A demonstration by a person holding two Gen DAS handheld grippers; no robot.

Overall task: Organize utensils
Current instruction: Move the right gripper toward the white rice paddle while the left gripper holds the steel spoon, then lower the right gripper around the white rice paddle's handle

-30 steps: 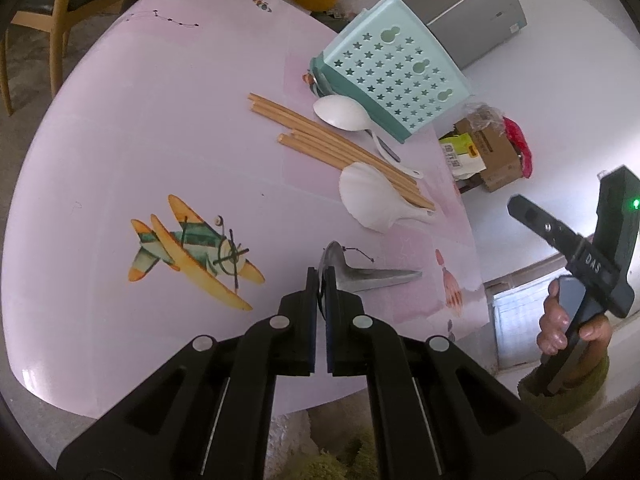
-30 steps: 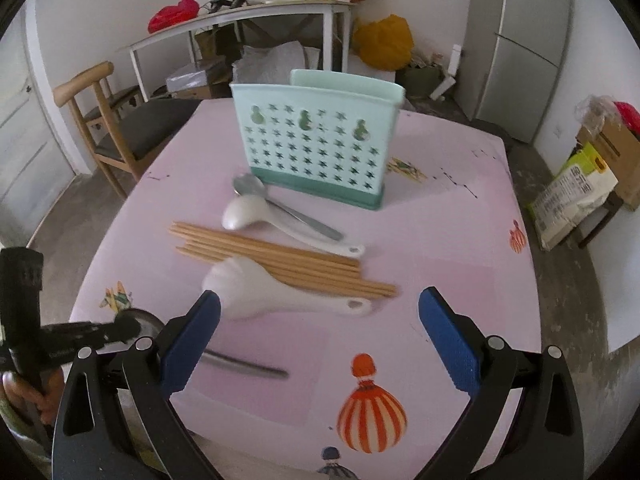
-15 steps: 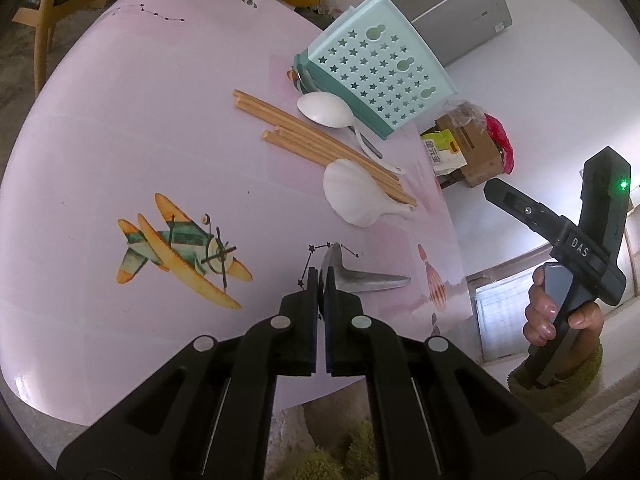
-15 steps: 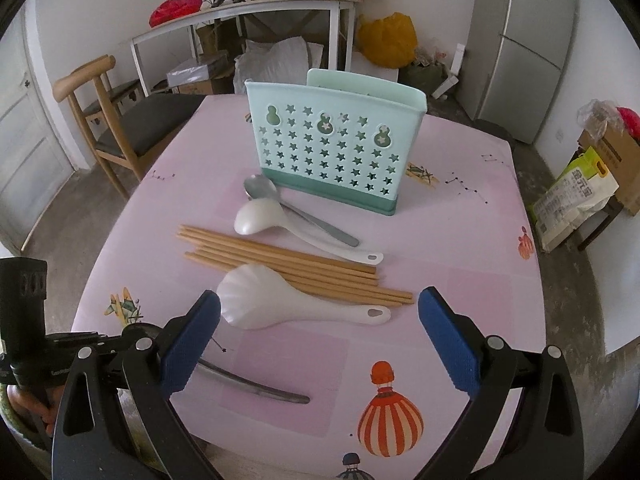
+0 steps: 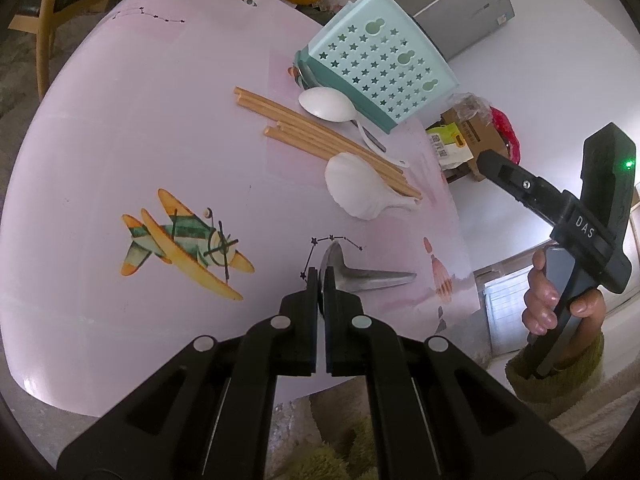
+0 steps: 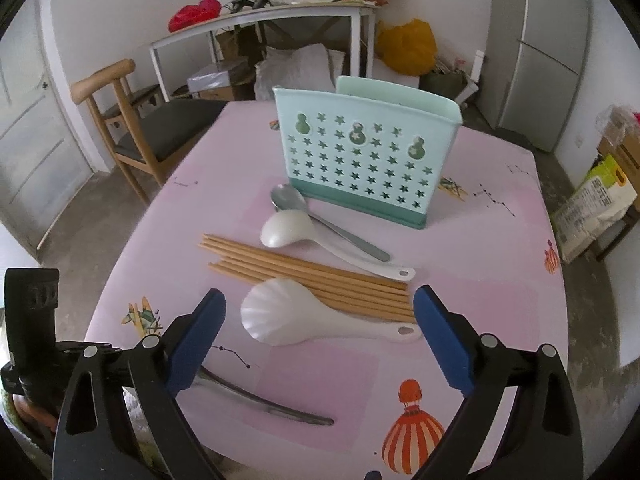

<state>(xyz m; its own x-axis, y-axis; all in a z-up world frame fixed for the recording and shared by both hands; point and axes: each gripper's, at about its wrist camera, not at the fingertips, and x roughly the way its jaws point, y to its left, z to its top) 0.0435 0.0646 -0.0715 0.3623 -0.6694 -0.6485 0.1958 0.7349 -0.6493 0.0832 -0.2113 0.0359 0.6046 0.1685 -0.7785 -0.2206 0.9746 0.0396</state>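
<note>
Slightly narrowed, right gripper [image 6: 316,334] fingers stand wide and empty over the white scoop [image 6: 320,318], lower centre on the surface [image 6: 480,240]. Left gripper [image 5: 321,276] pinches the metal spoon's [image 5: 360,274] slippery bowl; hold firmly.

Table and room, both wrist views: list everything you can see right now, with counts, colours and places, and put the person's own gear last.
utensil holder: one, mint green with star holes, upright at the table's far side
metal spoon: one, silver, in front of the holder
small white spoon: one, beside the metal spoon
chopsticks: a bundle, tan, mid-table
shell-shaped scoop: one, white, lying against the chopsticks
metal utensil: one, silver, near edge
tablecloth: one, pink, printed
chair: one, wooden, left
fridge: one, grey, right
left claw: black, shut on the metal utensil
right claw: blue pads, open, above the scoop
hand: one, gripping the right claw's handle
</note>
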